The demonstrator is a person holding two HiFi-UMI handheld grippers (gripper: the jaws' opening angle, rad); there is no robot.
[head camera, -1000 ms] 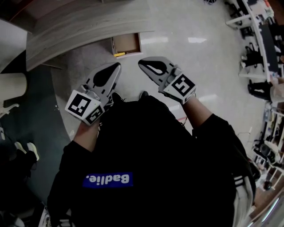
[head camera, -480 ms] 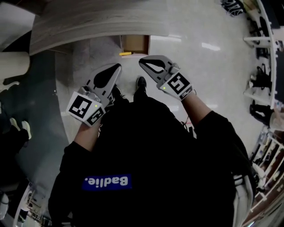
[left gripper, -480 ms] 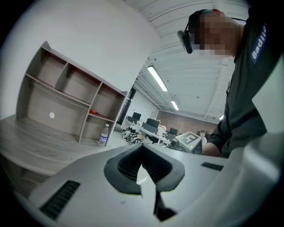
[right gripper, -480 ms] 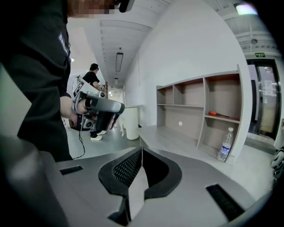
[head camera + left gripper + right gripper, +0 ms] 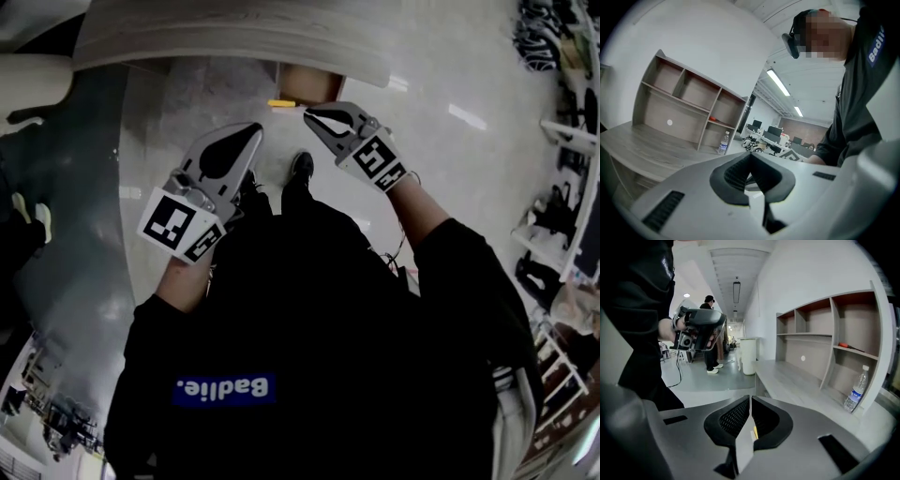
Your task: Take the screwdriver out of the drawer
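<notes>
A yellow-handled screwdriver point(image 5: 280, 103) lies at the front left corner of the open wooden drawer point(image 5: 317, 84), which is pulled out from under the grey desk point(image 5: 234, 37). My right gripper point(image 5: 308, 112) is shut and holds nothing. Its tips sit just right of the screwdriver at the drawer's front edge. In the right gripper view a sliver of yellow point(image 5: 753, 431) shows behind the shut jaws of the right gripper point(image 5: 750, 398). My left gripper point(image 5: 257, 130) hangs lower left of the drawer, also shut and holding nothing. In its own view the left gripper point(image 5: 750, 155) points across the desk.
A shelf unit point(image 5: 825, 338) stands on the desk with a water bottle point(image 5: 855, 393) beside it and a red-handled tool point(image 5: 848, 347) on one shelf. A white bin point(image 5: 747, 355) stands past the desk end. My shoes point(image 5: 302, 165) are below the drawer.
My right gripper has moved forward and down to the drawer's front edge, beside the screwdriver. The left gripper has shifted a little forward. Both stay shut.
</notes>
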